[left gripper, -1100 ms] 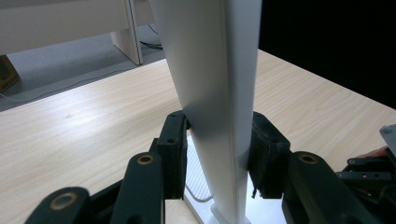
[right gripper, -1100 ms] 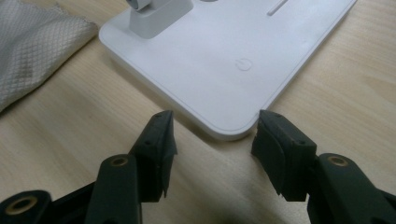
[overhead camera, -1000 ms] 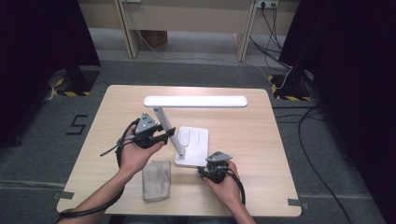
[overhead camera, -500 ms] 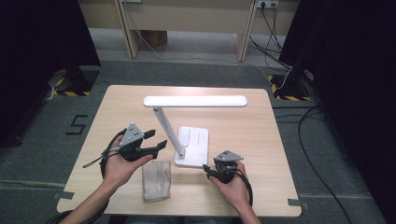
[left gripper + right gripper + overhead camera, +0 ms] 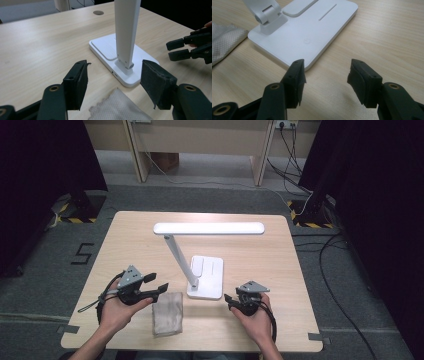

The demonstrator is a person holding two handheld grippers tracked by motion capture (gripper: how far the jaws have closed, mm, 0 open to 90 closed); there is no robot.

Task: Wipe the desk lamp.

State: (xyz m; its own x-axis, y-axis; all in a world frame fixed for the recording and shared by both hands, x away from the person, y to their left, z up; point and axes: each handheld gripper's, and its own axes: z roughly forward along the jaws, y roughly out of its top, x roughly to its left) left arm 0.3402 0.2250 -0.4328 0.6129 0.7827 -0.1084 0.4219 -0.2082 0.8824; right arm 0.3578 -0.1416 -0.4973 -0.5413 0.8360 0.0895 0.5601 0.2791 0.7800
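Both the left gripper (image 5: 156,282) and the right gripper (image 5: 228,301) are wide open and hold nothing, near the tabletop's front edge, on either side of the white lamp (image 5: 205,276) and the cloth (image 5: 167,313).

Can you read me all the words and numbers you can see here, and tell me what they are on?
"5": a big dark number on the grey floor, to the left of the table.
A small round power sign, no letters, on the white lamp base.
No other word, brand or label can be read on the lamp, the cloth or either gripper.
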